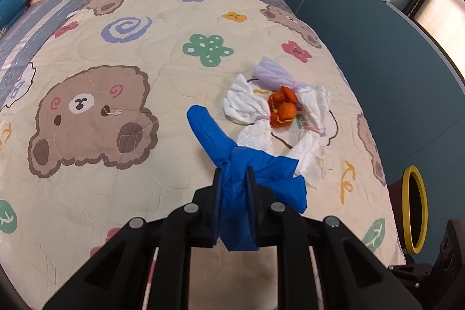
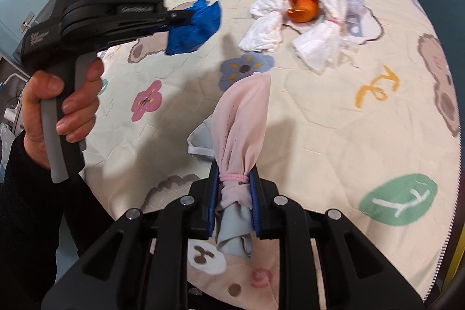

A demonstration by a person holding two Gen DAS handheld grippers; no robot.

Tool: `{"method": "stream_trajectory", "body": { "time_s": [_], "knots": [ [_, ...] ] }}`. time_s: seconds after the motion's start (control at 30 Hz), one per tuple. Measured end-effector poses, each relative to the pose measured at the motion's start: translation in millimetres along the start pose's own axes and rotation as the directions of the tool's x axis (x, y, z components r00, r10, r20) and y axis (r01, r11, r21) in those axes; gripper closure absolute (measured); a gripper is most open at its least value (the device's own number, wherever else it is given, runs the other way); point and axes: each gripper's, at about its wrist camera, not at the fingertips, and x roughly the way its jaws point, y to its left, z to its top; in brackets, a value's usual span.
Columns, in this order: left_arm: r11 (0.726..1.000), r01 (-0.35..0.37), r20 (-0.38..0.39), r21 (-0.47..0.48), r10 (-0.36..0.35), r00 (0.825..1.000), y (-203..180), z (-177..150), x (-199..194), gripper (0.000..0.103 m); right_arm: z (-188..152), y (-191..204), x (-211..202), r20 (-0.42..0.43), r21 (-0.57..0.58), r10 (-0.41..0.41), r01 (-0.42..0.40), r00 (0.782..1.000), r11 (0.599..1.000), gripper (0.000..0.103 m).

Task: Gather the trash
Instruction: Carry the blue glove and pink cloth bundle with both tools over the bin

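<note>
The left gripper [image 1: 234, 179] is seen pinched on a crumpled blue cloth [image 1: 232, 153], which is held clear of the quilt [image 1: 145, 170]. The right gripper [image 2: 234, 188] is pressed together on a pink-and-grey cloth bundle [image 2: 241, 121] tied with a pink band, also lifted off the quilt. In the right wrist view a hand [image 2: 58, 112] is seen wrapped around the left gripper's handle.

Taking the orange peel [image 1: 283, 106] as landmark: 2 white tissue bundles [image 1: 250, 112] are lying just beside it, 1 on each side, and a pale lilac bundle [image 1: 271, 73] is touching it on the far side. A bin with a yellow rim [image 1: 415, 208] is standing off the edge of the bed, well apart from the peel and nearer to the camera.

The task is judged to be partly done: 2 pieces are picked up but not yet dropped, and the peel with its surrounding bundles is left to be collected. What the bin already holds cannot be seen.
</note>
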Motion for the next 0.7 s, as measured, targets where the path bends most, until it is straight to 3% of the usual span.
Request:
{"method": "stream_trajectory", "body": {
  "time_s": [0.7],
  "knots": [
    [0.988,0.077,-0.045,0.137,-0.072,0.996,-79,-36,-13,0.089,-37,-59,-68,0.113,0.128,-0.043,0.028,0.993,0.991,0.084]
  ]
}}
